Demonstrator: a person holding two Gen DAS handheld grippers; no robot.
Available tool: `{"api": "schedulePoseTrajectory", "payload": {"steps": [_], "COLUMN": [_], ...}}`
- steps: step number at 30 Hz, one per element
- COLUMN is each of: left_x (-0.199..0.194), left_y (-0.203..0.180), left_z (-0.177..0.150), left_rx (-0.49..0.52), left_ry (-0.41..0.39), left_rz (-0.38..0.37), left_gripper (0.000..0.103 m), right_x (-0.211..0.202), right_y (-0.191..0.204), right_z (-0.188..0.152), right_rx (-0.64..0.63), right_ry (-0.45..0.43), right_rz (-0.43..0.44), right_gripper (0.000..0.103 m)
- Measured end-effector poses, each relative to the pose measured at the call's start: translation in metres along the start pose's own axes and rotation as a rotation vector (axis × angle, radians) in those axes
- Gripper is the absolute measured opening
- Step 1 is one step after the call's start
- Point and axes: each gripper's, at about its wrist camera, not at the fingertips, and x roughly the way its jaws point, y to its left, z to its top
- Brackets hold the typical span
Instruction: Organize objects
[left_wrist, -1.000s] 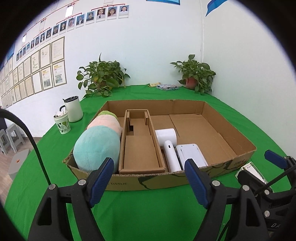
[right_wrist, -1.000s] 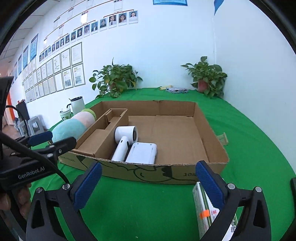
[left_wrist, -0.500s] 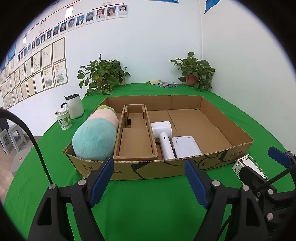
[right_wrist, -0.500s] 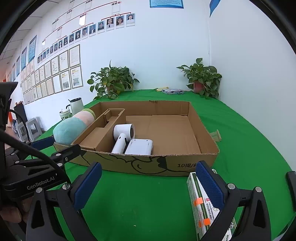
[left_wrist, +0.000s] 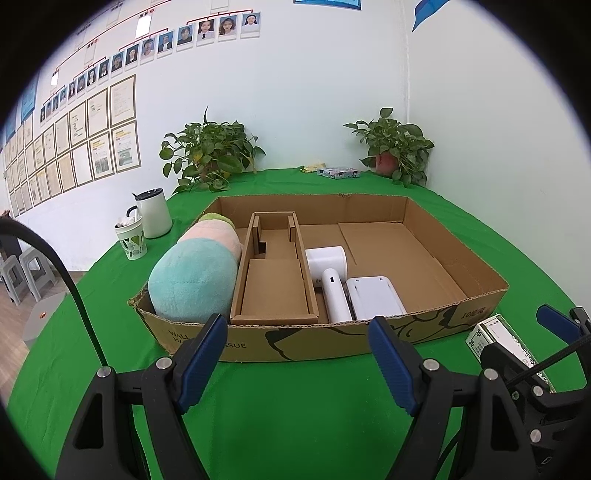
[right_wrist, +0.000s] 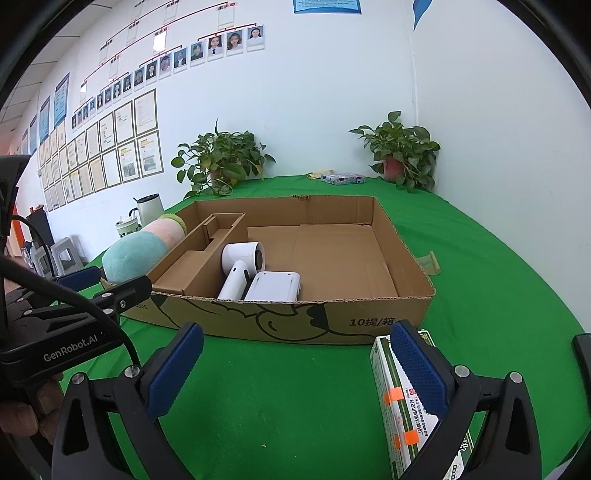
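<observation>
Green-clothed counter (left_wrist: 295, 413) | my left claw (left_wrist: 295, 354) agape, empty, near | my right claw (right_wrist: 291, 365) wide apart, its right pad over the white-green carton (right_wrist: 402, 402) lying near-right of the cardboard box (right_wrist: 295, 321) | box holds plush (left_wrist: 192, 280), hair dryer (left_wrist: 330, 273), white case (left_wrist: 373, 297) | far: plants.

1. The worktop (left_wrist: 303, 413) is covered in a green cloth.
2. A shallow cardboard tray (left_wrist: 332, 341) lies at its middle.
3. A green-and-white carton (right_wrist: 400, 410) lies near the tray's front right corner.
4. A white kettle (left_wrist: 153, 214) and a patterned cup (left_wrist: 131, 242) stand by the left edge.
5. Two potted plants (left_wrist: 208, 157) stand along the far edge, with a small packet (left_wrist: 338, 172) between them.
</observation>
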Motion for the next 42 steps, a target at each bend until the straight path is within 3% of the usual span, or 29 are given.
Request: {"api": "schedulePoseTrajectory", "payload": {"steps": [10,13,21,23,26,29,33,35,38,42], "left_x": [0.003,0.005,0.021,0.022,0.024,0.024,0.029,0.032,0.040,0.061], "left_y": [0.005,0.009,0.006,0.003,0.000,0.003,0.016,0.018,0.015,0.000], "left_z": [-0.003,-0.006,-0.019,-0.022,-0.024,-0.023,-0.018,-0.015,-0.014,-0.014], "left_rx": [-0.007,-0.020,-0.043,-0.042,-0.036,-0.042,-0.081,-0.069,-0.070,-0.119], "left_ry": [0.018,0.041,0.118,0.126,0.139,0.139,0.171,0.198,0.236,0.331], "left_rz": [0.004,-0.020,-0.088,-0.102,-0.128,-0.148,-0.205,-0.245,-0.334,-0.507], "left_gripper": [0.078,0.078,0.078,0.078,0.079,0.078,0.078,0.078,0.078,0.078], "right_x": [-0.004,-0.006,0.014,0.019,0.027,0.032,0.025,0.018,0.004,0.008], "right_y": [-0.013,-0.037,-0.097,-0.105,-0.106,-0.091,-0.048,-0.027,-0.007,-0.007], "right_z": [-0.001,-0.005,-0.052,-0.063,-0.072,-0.076,-0.068,-0.062,-0.052,-0.055], "right_rx": [0.036,0.071,0.074,0.093,0.098,0.077,0.050,0.022,-0.044,-0.062], "right_ry": [0.015,0.055,0.313,0.357,0.396,0.409,0.394,0.354,0.279,0.316], "right_rz": [0.014,-0.044,-0.141,-0.135,-0.122,-0.088,0.038,0.093,0.146,0.152], "right_gripper": [0.102,0.102,0.102,0.097,0.067,0.061,0.068,0.103,0.102,0.102]}}
